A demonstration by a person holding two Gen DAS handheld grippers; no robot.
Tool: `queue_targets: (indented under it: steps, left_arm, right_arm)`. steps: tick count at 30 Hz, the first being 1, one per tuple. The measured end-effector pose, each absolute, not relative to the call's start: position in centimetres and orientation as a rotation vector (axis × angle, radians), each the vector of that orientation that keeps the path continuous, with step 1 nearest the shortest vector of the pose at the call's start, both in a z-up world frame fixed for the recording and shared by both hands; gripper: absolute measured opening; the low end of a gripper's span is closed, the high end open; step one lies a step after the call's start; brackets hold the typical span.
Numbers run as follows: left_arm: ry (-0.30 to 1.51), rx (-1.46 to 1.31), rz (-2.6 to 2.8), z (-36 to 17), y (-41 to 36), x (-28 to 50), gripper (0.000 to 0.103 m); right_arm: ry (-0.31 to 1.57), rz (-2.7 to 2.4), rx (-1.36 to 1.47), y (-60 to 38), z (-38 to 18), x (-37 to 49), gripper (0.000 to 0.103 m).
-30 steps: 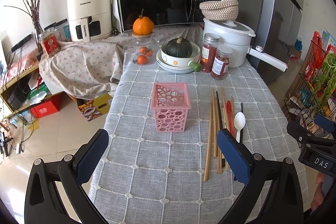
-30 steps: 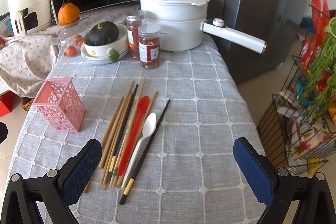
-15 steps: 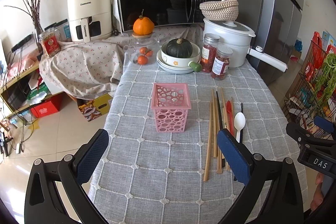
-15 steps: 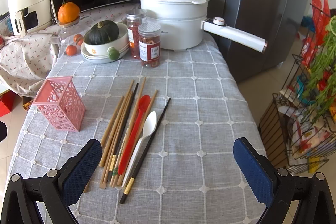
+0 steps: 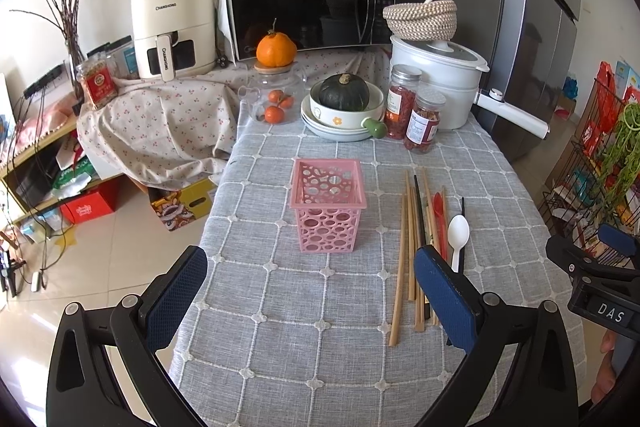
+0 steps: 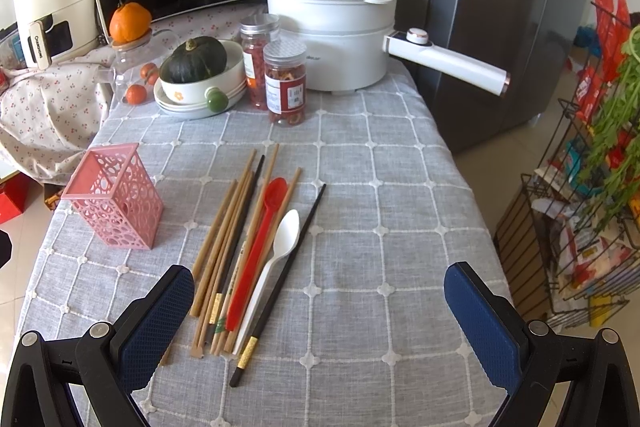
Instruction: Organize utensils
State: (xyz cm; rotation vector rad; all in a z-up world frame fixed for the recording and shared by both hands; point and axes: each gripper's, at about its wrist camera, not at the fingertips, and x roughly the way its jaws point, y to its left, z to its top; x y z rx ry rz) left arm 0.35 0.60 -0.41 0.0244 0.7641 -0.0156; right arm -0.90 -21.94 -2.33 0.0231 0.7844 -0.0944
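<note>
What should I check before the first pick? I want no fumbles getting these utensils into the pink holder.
1. Right gripper open and empty: ok.
2. Left gripper open and empty: ok.
3. Pink holder upright, mouth unobstructed: ok.
4. Holder empty inside: ok, as seen in the left wrist view.
5. White spoon free to lift alone: not ok; it lies tight against the red spoon and wooden chopsticks.
6. Lone black chopstick clear on its right side: ok.

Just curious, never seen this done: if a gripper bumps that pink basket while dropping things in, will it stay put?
Probably not. The pink basket stands empty, tall and narrow, with walls full of holes, so it likely weighs little and may tip. It stands on a tablecloth, so it could also slide.
</note>
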Motion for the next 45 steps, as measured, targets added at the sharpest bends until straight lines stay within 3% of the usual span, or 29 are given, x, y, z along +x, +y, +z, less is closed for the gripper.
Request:
queue_targets:
  steps: [27, 39, 42, 45]
  left_arm:
    - [0.762, 0.024, -0.022, -0.5, 0.8, 0.7, 0.103]
    - [0.919, 0.166, -0.176, -1.9, -4.7, 5.5, 0.103]
    - [1.02, 0.139, -0.238, -2.6, -6.8, 8.2, 0.091]
    - [1.1, 0.091, -0.274, -3.8, -9.0, 11.2, 0.074]
  right_arm:
    - [0.776, -0.111, 0.028, -22.8, -2.2, -0.5, 0.103]
    - [0.908, -0.056, 0.172, -26.9, -2.8, 3.4, 0.103]
    - [0.959, -0.025, 0.244, -28.1, -3.6, 4.5, 0.103]
    - [1.018, 0.012, 0.325, -29.3, -4.9, 5.6, 0.1]
